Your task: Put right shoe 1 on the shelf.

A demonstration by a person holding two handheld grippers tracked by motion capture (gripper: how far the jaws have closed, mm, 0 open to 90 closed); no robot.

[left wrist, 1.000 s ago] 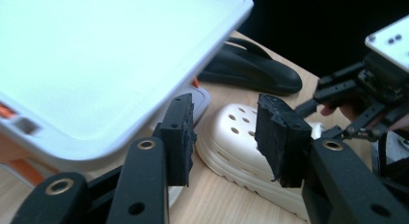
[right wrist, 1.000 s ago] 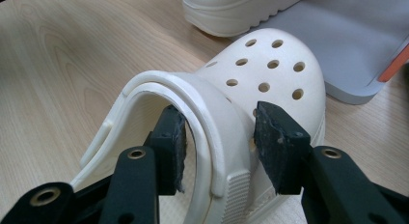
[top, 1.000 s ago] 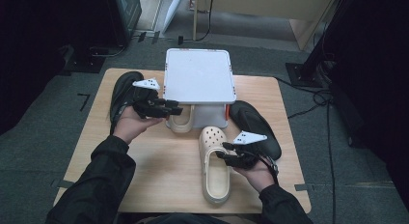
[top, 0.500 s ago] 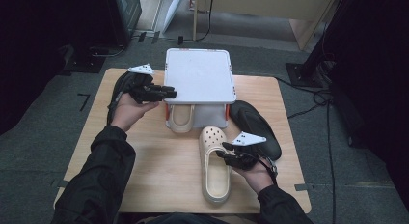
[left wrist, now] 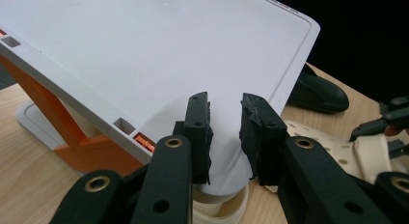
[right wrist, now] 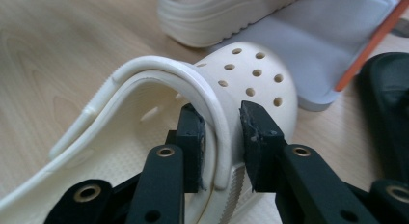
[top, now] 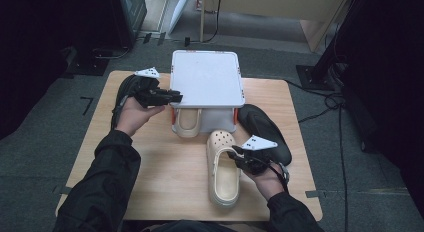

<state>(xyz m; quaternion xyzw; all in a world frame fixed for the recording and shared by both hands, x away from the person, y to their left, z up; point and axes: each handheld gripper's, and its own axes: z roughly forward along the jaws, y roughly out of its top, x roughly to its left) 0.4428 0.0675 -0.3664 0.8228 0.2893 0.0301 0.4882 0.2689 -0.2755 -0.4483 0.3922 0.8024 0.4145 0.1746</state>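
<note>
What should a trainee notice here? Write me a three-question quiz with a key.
1. True or false: a cream clog sits on the lower level of the white rack, under its top.
2. What do the right gripper jaws straddle? A: a black shoe. B: the side wall of the clog on the table. C: the rack's orange strut.
3. How many black shoes lie on the wooden table?
Key: 1 true. 2 B. 3 two: left black shoe, right black shoe.
</note>
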